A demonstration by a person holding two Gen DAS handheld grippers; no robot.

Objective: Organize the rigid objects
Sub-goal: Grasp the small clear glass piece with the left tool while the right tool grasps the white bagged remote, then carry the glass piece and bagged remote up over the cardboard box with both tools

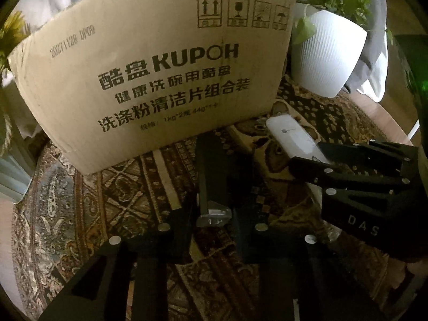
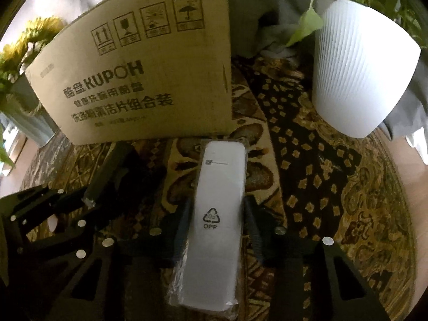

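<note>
My left gripper (image 1: 212,208) is shut on a long black bar with a clear plastic end (image 1: 210,176), which points toward the cardboard box (image 1: 160,80). My right gripper (image 2: 218,214) is shut on a white plastic-wrapped remote-like slab (image 2: 219,203), lying lengthwise between the fingers, its far end near the box's lower right corner (image 2: 224,123). The right gripper also shows in the left wrist view (image 1: 307,163), holding the white slab (image 1: 291,136). The left gripper and black bar (image 2: 107,171) show at the left of the right wrist view.
A patterned round rug-like cloth (image 1: 107,200) covers the surface. A white ribbed plant pot (image 2: 361,80) stands at the back right. Yellow flowers in a vase (image 2: 24,61) stand at the left behind the box. Grey fabric lies behind.
</note>
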